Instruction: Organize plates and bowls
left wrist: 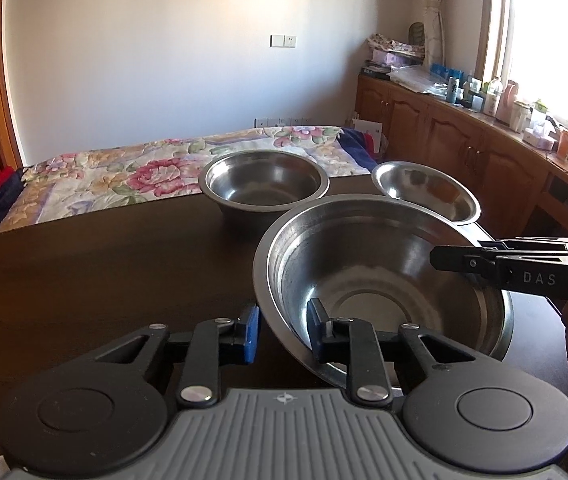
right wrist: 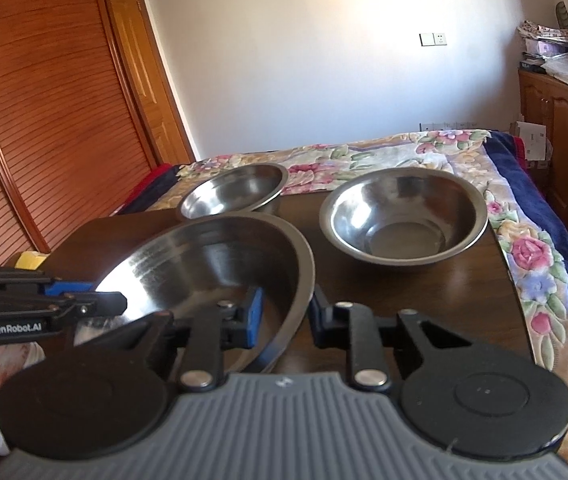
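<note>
Both tools pinch the big bowl: left tool, right tool. Lift level, then nest it under the bowls behind.

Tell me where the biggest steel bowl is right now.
The largest steel bowl sits nearest on the dark wooden table, in front of the two smaller bowls, its rim between both tongs, left and right.

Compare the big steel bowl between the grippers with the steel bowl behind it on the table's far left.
The big bowl is wider than the far-left bowl. The big bowl sits tilted, its rim straddled by the left gripper and right gripper; the far-left bowl rests flat and untouched. The big bowl is nearest the cameras; the far-left bowl stands at the table's far edge. Both are shiny, empty steel.
</note>
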A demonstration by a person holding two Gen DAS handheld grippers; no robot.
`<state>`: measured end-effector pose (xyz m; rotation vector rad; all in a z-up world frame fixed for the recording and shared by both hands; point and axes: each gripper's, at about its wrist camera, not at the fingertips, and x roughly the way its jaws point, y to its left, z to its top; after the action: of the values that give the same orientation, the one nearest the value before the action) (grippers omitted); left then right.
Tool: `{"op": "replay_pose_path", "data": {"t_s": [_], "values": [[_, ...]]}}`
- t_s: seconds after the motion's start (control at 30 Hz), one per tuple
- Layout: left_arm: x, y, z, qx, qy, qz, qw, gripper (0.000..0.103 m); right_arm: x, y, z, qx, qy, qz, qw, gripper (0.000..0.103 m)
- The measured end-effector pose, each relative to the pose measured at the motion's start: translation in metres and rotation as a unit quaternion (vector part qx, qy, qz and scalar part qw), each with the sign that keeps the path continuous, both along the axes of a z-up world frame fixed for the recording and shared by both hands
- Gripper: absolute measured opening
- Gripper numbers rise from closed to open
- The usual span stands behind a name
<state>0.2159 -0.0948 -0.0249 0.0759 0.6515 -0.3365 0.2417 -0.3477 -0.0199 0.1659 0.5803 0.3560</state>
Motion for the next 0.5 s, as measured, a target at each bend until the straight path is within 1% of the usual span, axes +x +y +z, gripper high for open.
{"op": "replay_pose_path", "data": {"t_s": [0.5], "values": [[-0.051, 0.017, 0.024, -0.014, -0.033, -0.017, 0.9992, 0.027, -0.048, 0.008, 0.021, 0.0, -0.023, -0.007, 1.0, 0.025]]}}
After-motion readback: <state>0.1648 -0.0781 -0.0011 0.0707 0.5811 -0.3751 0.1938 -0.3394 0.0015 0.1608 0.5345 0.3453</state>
